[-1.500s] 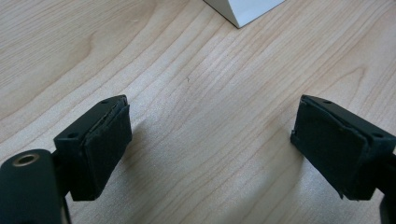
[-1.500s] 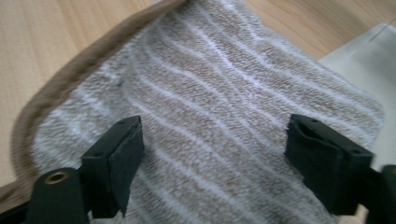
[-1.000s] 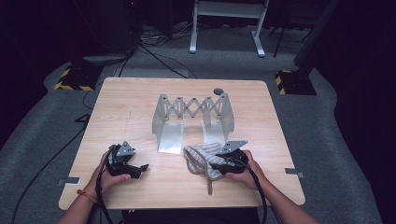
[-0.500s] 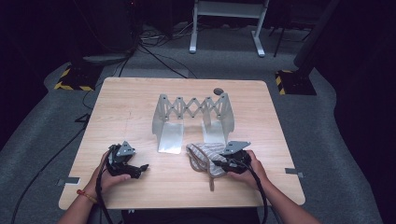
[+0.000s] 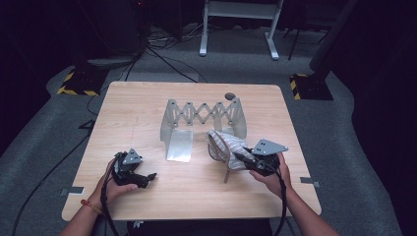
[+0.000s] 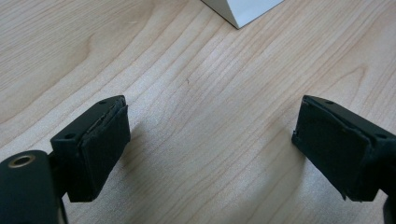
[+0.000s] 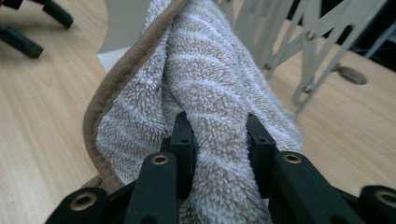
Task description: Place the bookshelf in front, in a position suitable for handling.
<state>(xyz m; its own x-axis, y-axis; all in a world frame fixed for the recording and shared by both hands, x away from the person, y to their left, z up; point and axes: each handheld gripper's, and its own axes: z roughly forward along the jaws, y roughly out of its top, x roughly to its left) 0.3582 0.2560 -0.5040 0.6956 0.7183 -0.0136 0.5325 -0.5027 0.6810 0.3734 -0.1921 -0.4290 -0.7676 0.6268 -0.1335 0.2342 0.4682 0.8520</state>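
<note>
Clearly the striped towel [image 5: 223,147] hangs bunched at 3 o'clock of the counter [image 5: 147,103], pinched between the right gripper [image 5: 239,158] fingers [image 7: 183,140], which have just been closing on a fold to raise it toward the folding rack [image 5: 201,115]; the left gripper [image 5: 146,177] rests at 8 o'clock, fingers wide apart and empty

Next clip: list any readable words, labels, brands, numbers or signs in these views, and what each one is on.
No readable text in any view.
Towel, striped: no label or tag showing.
Folding metal rack: bare metal, no markings.
Wooden table: plain wood grain.
Left hand-held gripper and right hand-held gripper: black, no lettering visible.
Yellow-and-black hazard stripes on the floor bases: a pattern, no words.
</note>
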